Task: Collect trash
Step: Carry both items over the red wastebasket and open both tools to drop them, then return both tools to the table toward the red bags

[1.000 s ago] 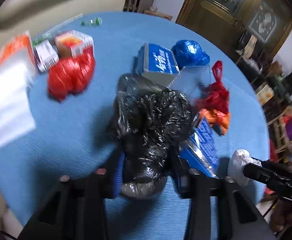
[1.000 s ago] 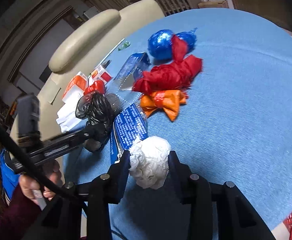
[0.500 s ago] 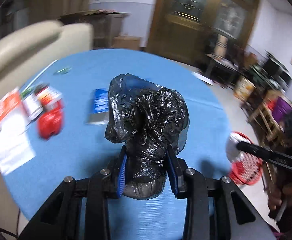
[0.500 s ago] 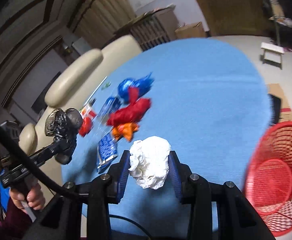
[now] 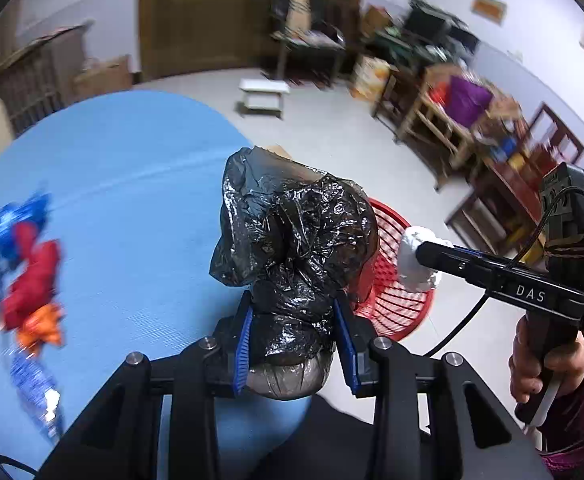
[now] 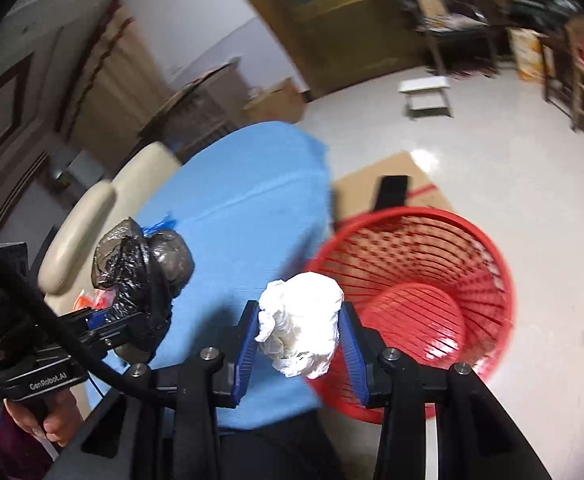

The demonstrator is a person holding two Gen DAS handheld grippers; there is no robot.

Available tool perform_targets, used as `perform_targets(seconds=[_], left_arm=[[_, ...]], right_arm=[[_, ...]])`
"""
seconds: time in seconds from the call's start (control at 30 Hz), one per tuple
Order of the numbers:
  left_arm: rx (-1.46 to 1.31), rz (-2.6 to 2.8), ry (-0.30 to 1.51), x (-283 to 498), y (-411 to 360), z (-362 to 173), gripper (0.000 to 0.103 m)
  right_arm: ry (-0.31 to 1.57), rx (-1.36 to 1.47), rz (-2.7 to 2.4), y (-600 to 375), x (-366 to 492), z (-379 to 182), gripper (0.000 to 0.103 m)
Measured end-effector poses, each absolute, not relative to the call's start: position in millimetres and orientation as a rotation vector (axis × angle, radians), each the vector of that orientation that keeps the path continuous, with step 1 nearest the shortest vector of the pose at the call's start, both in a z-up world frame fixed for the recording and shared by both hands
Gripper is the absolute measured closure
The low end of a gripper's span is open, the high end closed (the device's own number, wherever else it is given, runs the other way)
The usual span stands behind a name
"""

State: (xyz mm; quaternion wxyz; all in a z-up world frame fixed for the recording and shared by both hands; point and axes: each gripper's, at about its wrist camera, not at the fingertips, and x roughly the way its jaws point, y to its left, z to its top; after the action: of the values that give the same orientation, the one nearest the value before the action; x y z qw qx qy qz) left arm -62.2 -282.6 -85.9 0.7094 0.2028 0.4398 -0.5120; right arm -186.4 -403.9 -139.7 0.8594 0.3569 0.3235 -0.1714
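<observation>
Left hand-held gripper [image 5: 294, 340] at lower centre of the left wrist view, clamped on a crumpled black plastic bag [image 5: 292, 240]; blue pads pressed into the bag's lower part, the bulk of it bulging upward above the fingers. Behind and right of the bag, partly hidden by it, a red mesh basket [image 5: 392, 300] on the pale floor, just off the edge of the blue-covered counter [image 5: 131, 200]. On the counter at the left edge of that frame, blurred: a blue wad, red [image 5: 31, 280] and orange plastic scraps, a blue printed wrapper.

Right hand-held gripper [image 6: 300, 340] at lower centre of the right wrist view, jaws opening, a crumpled white paper wad [image 6: 300, 320] between the blue pads and touching both. Wad over the counter's edge, beside the basket's [image 6: 492, 248] near rim at centre right. Basket interior visible, nothing discernible inside. Flattened cardboard [image 6: 412, 184] on the floor behind the basket. Cream chair back [image 6: 79, 232] at left beyond the counter. Bare hand [image 5: 544, 364] on the right gripper's handle at the right edge of the left wrist view.
</observation>
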Motion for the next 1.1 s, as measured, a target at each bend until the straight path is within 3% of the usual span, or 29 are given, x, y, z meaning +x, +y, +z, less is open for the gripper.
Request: perform_targets(seconds=[0.17, 0.23, 0.33, 0.47, 0.7, 1.1], left_arm=[[0.542, -1.186, 1.014, -81, -328, -107, 0.062], [0.583, -1.192, 1.038, -90, -341, -119, 0.061], [0.618, -1.179, 1.055, -93, -357, -130, 0.049], [0.617, -1.172, 1.068, -94, -359, -133, 0.048], [0.568, -1.136, 1.046, -83, -326, -126, 0.046], [0.398, -0.921, 0.997, -41, -183, -106, 0.043]], right_arm=[[0.667, 0.859, -0.404, -431, -215, -163, 0.058], [0.672, 0.886, -0.416, -438, -223, -171, 0.055], [0.674, 0.933, -0.44, -449, -231, -179, 0.046], [0.658, 1.0, -0.449, -462, -237, -187, 0.043], [0.645, 1.01, -0.449, -462, -230, -183, 0.036], [0.69, 0.909, -0.372, -427, -177, -160, 0.035]])
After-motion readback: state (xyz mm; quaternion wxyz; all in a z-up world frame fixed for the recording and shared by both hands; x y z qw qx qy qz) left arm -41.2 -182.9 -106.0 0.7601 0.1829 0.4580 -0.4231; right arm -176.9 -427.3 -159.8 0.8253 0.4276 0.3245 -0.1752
